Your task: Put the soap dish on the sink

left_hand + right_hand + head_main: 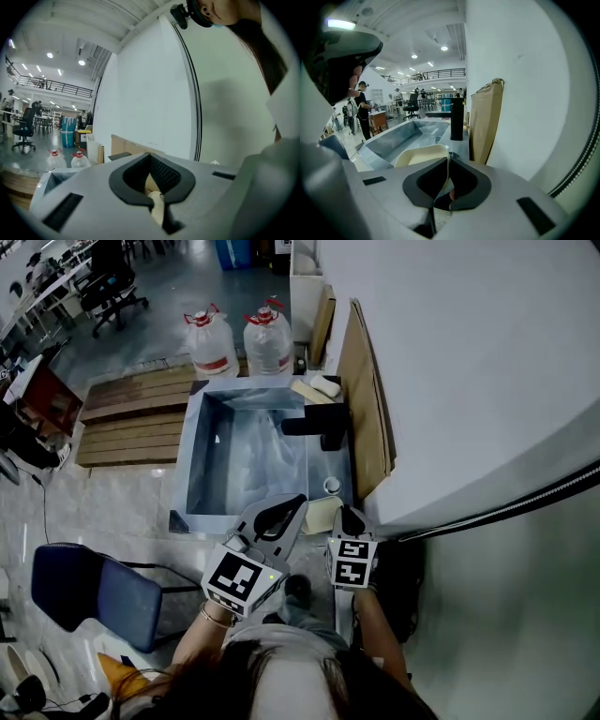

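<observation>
Right gripper (446, 187): jaws closed on the near rim of the dish (419, 157), thin cream lip pinched between them. Left gripper (151, 196): also closed, on another stretch of the same rim; cream edge shows in the pinch. I judge the two-sided hold is meant to keep the shallow dish level and stop it swinging on one thin edge.

Dish is low at the near right corner of the sink (190, 437), on the ledge (337, 460) side next to the wall (469, 362), not over the basin (234, 456). Cannot tell whether its base touches the ledge. My read: placing step, close to done. What's left is to settle it flat and let go.

Dish: empty, no soap in it. Basin: nothing loose that I can make out, only a glossy sheen like film or water.

Farther along the ledge: small round white thing (332, 486), then the black tap (319, 424), well apart from the dish. At the far corner, a pale bar (325, 385), maybe soap. Cardboard (361, 399) leans on the wall beside the ledge, so it's tight on my right side. Two water jugs (214, 345) on the floor beyond the sink.
</observation>
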{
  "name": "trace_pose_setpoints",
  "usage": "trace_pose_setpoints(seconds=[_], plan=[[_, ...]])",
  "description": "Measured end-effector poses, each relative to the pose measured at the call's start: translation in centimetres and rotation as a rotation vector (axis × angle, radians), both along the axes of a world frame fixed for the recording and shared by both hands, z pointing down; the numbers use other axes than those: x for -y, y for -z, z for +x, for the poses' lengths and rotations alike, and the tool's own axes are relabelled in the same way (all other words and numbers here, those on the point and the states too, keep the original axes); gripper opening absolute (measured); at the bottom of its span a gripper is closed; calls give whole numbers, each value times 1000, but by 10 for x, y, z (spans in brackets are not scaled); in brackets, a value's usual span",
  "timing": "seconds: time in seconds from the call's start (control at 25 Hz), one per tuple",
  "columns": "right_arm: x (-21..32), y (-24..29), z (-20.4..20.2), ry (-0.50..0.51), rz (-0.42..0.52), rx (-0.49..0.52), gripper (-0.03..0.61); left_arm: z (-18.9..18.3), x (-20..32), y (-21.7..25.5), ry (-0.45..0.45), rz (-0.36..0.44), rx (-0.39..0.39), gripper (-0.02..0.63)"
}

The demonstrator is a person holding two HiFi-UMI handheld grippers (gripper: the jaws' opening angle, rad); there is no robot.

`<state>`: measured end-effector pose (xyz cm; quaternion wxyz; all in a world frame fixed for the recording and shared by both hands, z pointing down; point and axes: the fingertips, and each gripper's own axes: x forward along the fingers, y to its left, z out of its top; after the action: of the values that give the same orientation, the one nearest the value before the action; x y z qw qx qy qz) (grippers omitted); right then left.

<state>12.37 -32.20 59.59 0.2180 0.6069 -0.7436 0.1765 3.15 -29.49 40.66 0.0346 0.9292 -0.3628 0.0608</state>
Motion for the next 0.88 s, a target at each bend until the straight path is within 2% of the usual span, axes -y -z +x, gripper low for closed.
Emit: trace_pose_setpoints(seconds=[0.88], plan=[[10, -46, 12, -52, -90, 36, 34, 2, 11, -10, 29, -16, 17, 8]])
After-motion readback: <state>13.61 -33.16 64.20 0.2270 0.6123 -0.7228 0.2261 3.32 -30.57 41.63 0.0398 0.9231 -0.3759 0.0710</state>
